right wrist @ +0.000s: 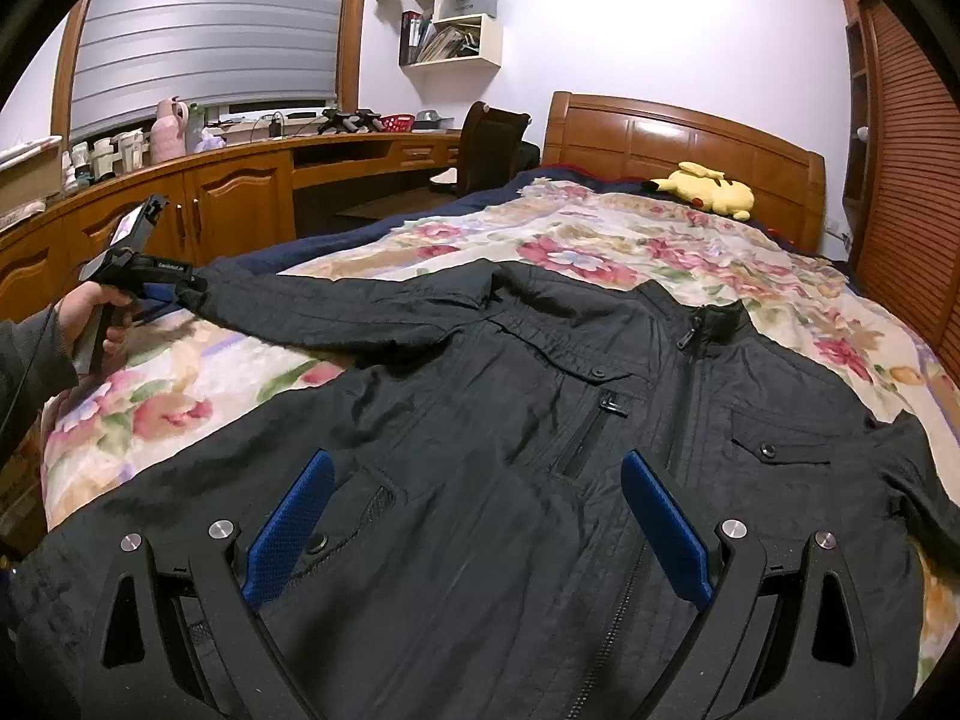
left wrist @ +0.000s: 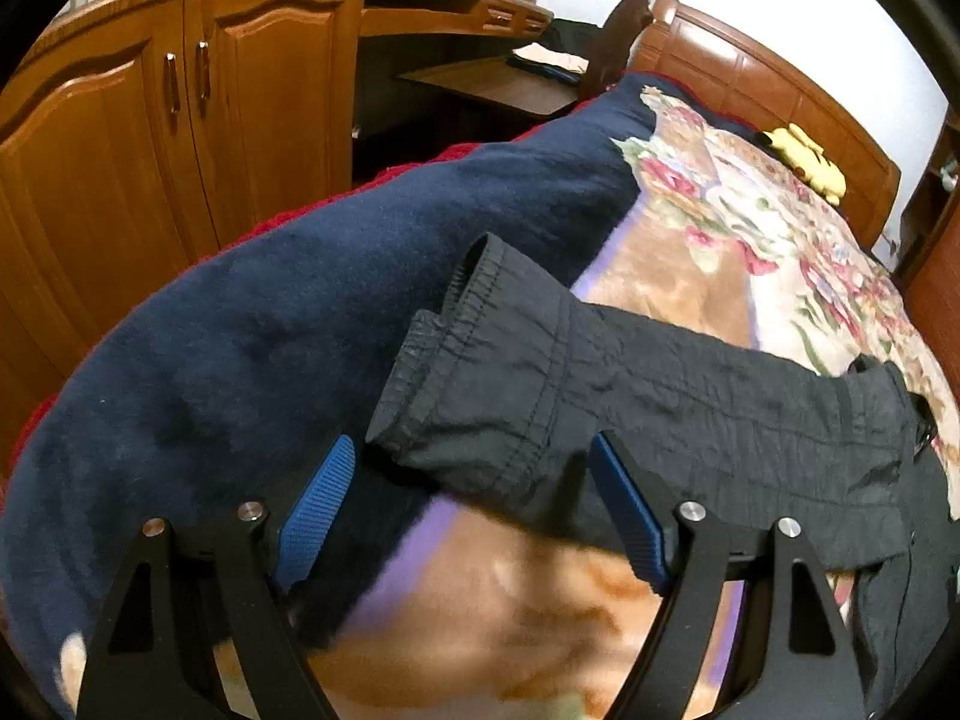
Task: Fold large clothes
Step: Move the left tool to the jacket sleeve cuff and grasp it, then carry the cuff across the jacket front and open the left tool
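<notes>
A big black zip-up jacket (right wrist: pixel 540 420) lies flat, front up, on the flowery blanket (right wrist: pixel 600 240) on the bed. The left gripper (left wrist: pixel 474 480) has its blue fingers apart around the jacket's sleeve cuff (left wrist: pixel 456 372), not squeezing it. The right gripper (right wrist: pixel 480 516) hangs over the jacket's bottom part, fingers apart, holding nothing.

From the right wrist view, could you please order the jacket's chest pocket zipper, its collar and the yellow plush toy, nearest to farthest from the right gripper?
1. Chest pocket zipper, just ahead of the right gripper.
2. Collar, farther up the black jacket, slightly right.
3. Yellow plush toy, far end of the bed, by the headboard.
</notes>
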Available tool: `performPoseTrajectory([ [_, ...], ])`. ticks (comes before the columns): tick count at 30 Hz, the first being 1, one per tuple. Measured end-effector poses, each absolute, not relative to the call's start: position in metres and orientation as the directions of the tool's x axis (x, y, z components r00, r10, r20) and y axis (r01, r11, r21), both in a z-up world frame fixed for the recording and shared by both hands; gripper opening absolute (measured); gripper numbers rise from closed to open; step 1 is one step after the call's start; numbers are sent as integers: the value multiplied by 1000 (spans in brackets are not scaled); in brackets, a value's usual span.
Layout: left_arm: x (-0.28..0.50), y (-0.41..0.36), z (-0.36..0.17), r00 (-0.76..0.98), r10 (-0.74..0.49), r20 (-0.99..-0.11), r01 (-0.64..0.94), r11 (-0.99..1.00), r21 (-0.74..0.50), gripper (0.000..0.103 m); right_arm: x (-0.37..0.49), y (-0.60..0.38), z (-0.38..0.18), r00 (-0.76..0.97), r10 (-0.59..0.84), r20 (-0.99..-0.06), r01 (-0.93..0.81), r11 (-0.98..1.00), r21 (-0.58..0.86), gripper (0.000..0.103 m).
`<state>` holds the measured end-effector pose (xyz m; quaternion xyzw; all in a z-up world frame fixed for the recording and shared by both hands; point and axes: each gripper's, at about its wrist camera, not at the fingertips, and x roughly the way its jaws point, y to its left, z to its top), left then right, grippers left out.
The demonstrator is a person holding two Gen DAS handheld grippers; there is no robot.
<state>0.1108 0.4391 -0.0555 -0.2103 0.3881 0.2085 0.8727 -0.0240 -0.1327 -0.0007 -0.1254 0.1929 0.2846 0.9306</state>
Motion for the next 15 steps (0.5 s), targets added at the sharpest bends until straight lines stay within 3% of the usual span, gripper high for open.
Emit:
performPoseTrajectory([
  [6, 114, 449, -63, 612, 202, -765, -549, 804, -227, 55, -25, -135, 1, 755, 491, -435, -587, 802, -114, 97],
  [8, 115, 449, -63, 602, 220, -767, -556, 805, -206, 44, -24, -135, 2, 752, 493, -437, -589, 801, -110, 97],
  [10, 118, 449, -62, 604, 213, -768, -549, 810, -208, 19, -25, -136, 2, 751, 495, -438, -590, 800, -108, 97],
  [15, 117, 434, -45, 629, 203, -750, -512, 834, -204, 8, -26, -138, 3, 750, 494, -439, -589, 801, -105, 97],
])
